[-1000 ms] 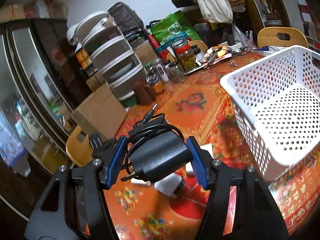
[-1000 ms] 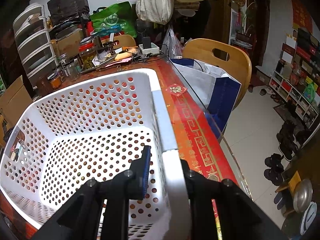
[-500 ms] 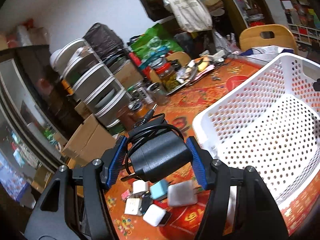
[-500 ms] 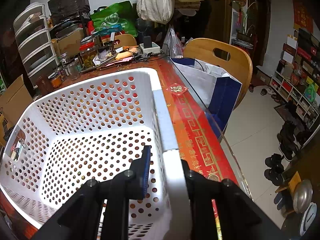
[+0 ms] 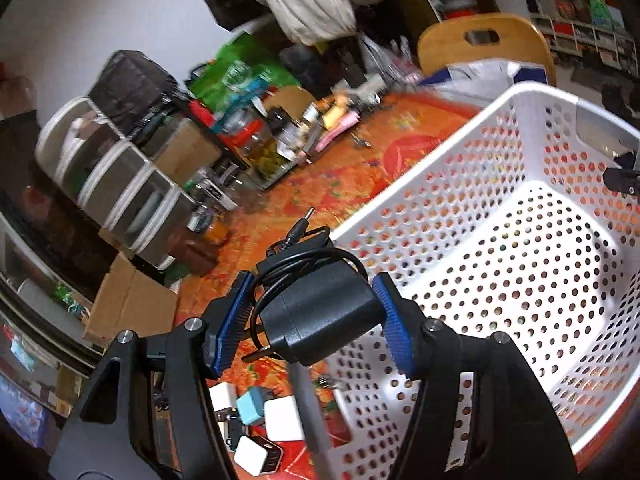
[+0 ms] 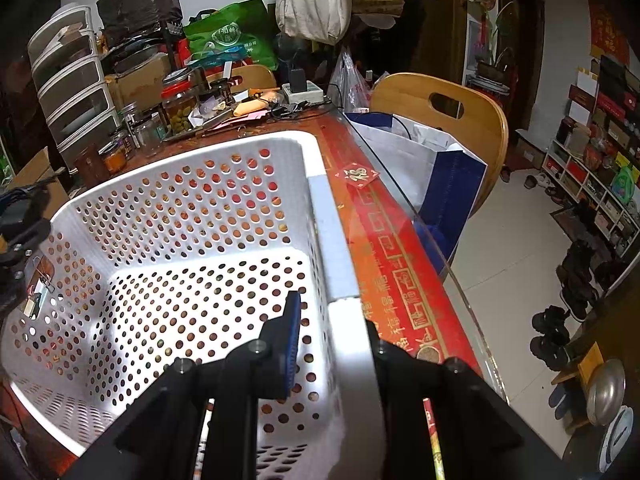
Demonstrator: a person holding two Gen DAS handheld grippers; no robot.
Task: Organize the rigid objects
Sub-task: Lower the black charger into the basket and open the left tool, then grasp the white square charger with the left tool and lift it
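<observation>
My left gripper (image 5: 316, 314) is shut on a black power adapter (image 5: 324, 320) with its cable coiled around it and the plug tip pointing forward. The adapter hangs over the near left corner of the white perforated basket (image 5: 532, 90), whose floor is bare. Several small white and teal chargers (image 5: 260, 420) lie on the red tablecloth below my left fingers. My right gripper (image 6: 334, 336) is shut on the right rim of the basket (image 6: 192, 184), one blue pad inside the wall. The left gripper (image 6: 20, 220) shows at that view's far left edge.
Jars (image 6: 180, 108), a plastic drawer tower (image 6: 72, 80) and cardboard boxes (image 5: 128, 308) crowd the far and left sides of the table. A wooden chair (image 6: 444, 116) with a white and blue bag (image 6: 432, 168) stands past the glass table edge (image 6: 436, 256) on the right.
My left gripper has carried the adapter sideways from above the tablecloth to over the basket's near corner, rolling a little. The right gripper has stayed on the rim.
</observation>
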